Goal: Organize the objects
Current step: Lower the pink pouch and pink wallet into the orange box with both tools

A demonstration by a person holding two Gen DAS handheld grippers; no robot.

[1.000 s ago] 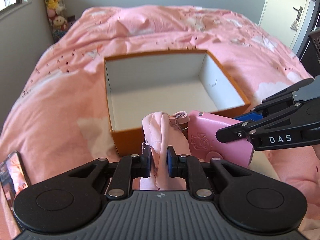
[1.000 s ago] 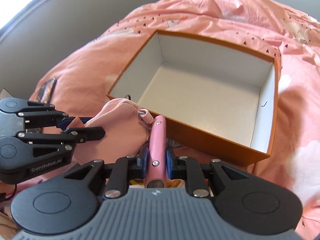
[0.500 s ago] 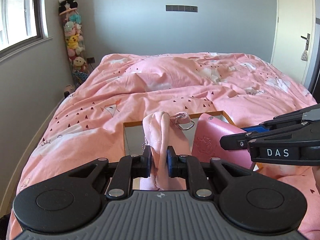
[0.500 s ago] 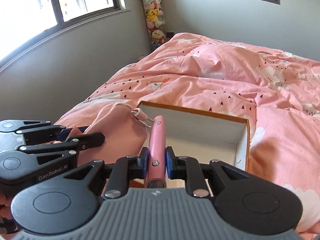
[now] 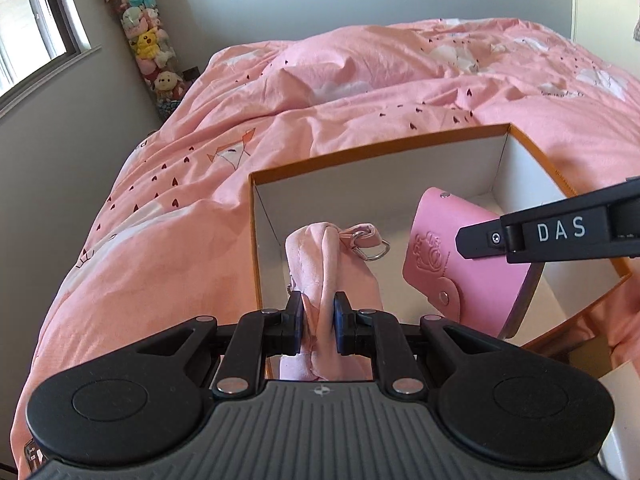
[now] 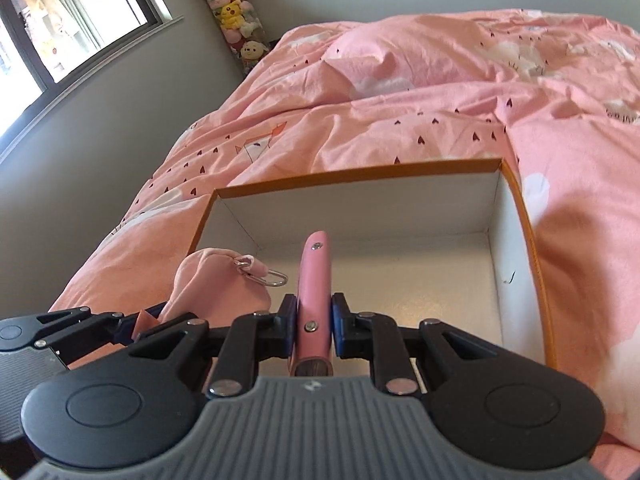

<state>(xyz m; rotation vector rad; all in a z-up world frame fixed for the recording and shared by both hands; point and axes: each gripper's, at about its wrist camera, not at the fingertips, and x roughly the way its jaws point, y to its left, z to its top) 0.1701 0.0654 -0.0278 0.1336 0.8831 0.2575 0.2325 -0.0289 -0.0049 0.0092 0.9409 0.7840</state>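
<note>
Two pink things held over an open box (image 5: 376, 168) on a bed (image 5: 200, 168). Box orange outside, white inside, set on a rumpled pink duvet (image 6: 440, 92) printed with small hearts. Grey walls beyond the box, a window (image 6: 80, 20) up and to its left, a tall tube of soft toys (image 5: 148, 40) in the far corner past it.

Four box walls standing clear all round; white floor of the box (image 6: 400, 272) bare and open toward the far and right walls. Duvet rising close against the box on its right and far sides.

Left gripper (image 5: 318, 320) clenched on a soft pink cloth pouch (image 5: 320, 264), hanging just inside the near left corner of the box, metal clasp (image 5: 374, 252) dangling off its top. Right gripper (image 6: 314, 328) clamped on a pink snap wallet (image 6: 316, 292) held edge-up above the near middle of the box. Pouch and wallet side by side, near but apart; each gripper crowding the other over the near wall of the box.
</note>
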